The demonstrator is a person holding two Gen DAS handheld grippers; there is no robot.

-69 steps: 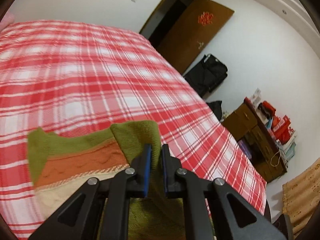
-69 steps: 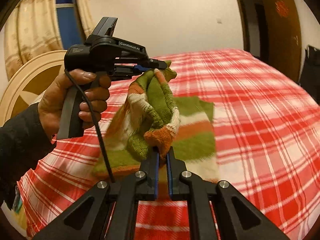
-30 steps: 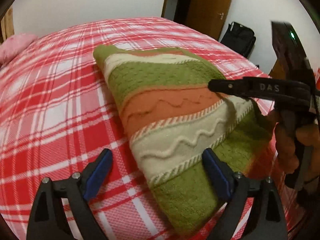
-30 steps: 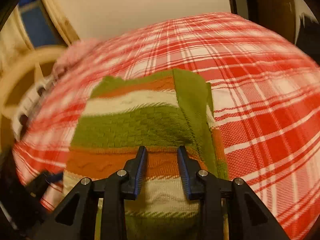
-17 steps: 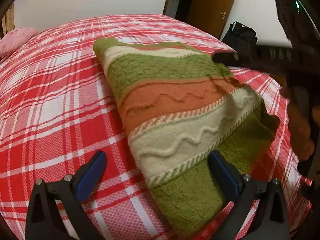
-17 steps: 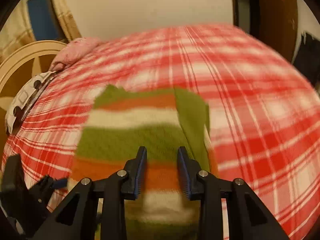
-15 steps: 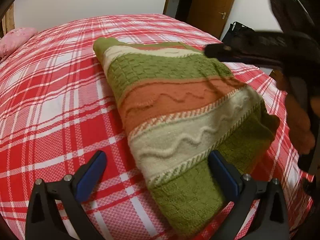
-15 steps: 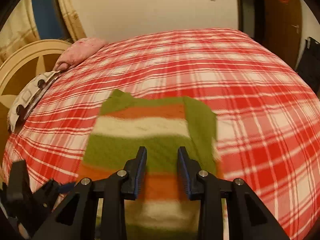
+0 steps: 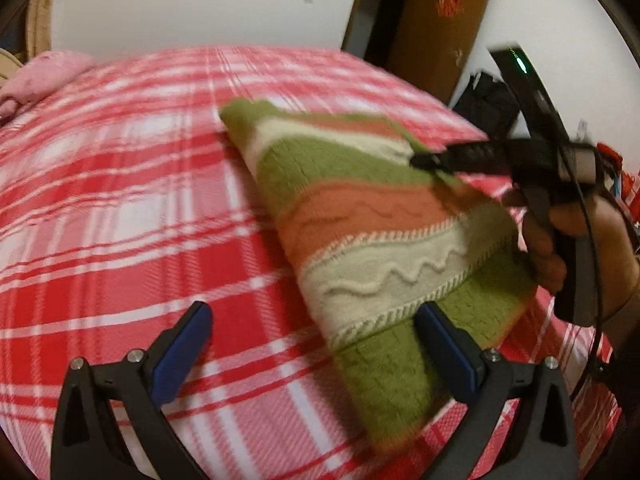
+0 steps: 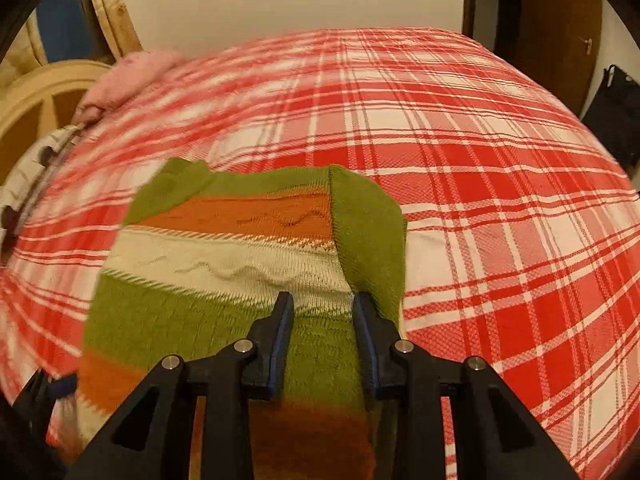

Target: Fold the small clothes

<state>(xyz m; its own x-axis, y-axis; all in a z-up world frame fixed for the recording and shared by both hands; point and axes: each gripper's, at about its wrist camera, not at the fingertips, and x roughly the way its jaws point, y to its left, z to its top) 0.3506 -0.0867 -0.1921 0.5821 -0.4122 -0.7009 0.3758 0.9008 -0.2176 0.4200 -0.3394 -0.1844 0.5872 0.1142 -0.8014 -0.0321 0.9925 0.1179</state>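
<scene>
A folded knit sweater (image 9: 380, 216) in green, cream and orange stripes lies flat on the red plaid bed (image 9: 120, 200). My left gripper (image 9: 312, 320) hovers at its near edge, open wide, with one blue pad over the bedcover and the other beside the cream band. A hand holds my right gripper (image 9: 440, 158) just above the sweater's far right side. In the right wrist view the sweater (image 10: 224, 248) lies below my right gripper (image 10: 323, 308), whose jaws stand partly open and pinch nothing. A green sleeve (image 10: 368, 232) is folded over its right side.
A pink pillow (image 10: 132, 76) and a cream headboard (image 10: 40, 96) sit at the bed's far left end. A brown door (image 9: 440, 28) and a black bag (image 9: 484, 96) stand beyond the bed. Plaid bedcover (image 10: 480, 160) stretches to the sweater's right.
Both grippers have drawn back a little from the sweater, so more of the bed shows. The left jaws have spread slightly wider. The sweater has stayed where it lay.
</scene>
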